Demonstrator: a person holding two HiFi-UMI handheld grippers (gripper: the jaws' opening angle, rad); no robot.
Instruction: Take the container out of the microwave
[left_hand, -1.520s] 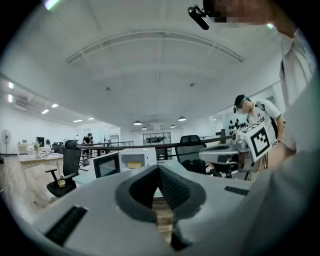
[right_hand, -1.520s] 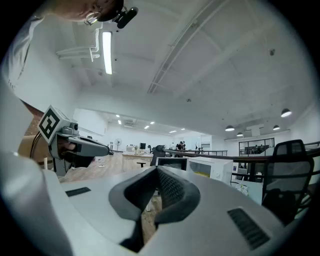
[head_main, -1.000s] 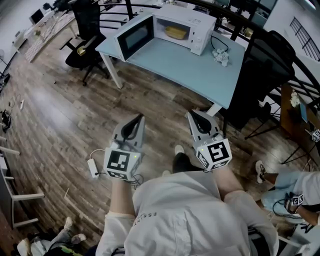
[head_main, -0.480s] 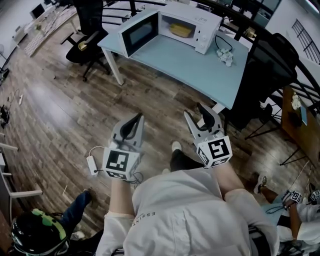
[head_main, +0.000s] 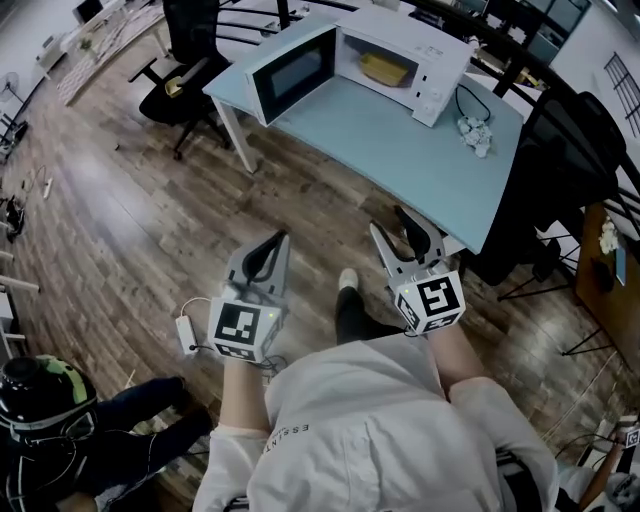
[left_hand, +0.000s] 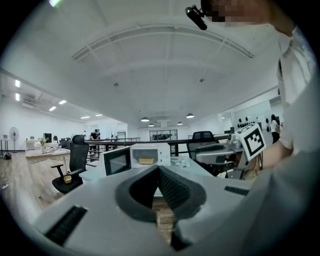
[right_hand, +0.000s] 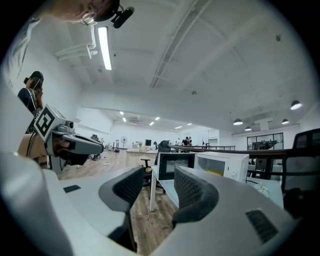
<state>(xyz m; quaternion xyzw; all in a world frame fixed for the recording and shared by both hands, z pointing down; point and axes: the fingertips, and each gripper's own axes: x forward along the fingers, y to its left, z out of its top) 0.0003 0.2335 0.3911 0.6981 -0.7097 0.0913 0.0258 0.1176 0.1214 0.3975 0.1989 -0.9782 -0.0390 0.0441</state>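
A white microwave (head_main: 405, 55) stands with its door (head_main: 293, 73) swung open at the far end of a light blue table (head_main: 400, 140). A yellow container (head_main: 385, 68) sits inside it. Both grippers are held over the wooden floor, well short of the table. My left gripper (head_main: 270, 243) is shut with nothing in it. My right gripper (head_main: 391, 222) is open and empty. The left gripper view has the microwave (left_hand: 150, 154) and the container (left_hand: 146, 160) beyond the touching pads of my left gripper (left_hand: 158, 171). In the right gripper view, my right gripper (right_hand: 159, 176) frames the microwave (right_hand: 220, 164).
A black office chair (head_main: 185, 45) stands left of the table, another (head_main: 570, 150) at its right end. A crumpled white item (head_main: 475, 132) and a black cable lie by the microwave. A person in a helmet (head_main: 40, 400) crouches at lower left. A white adapter (head_main: 187, 335) lies on the floor.
Both grippers have moved toward the table, and the microwave sits lower and nearer in the head view. The right gripper's jaws have gone from shut to open. A helmeted person has come in at lower left.
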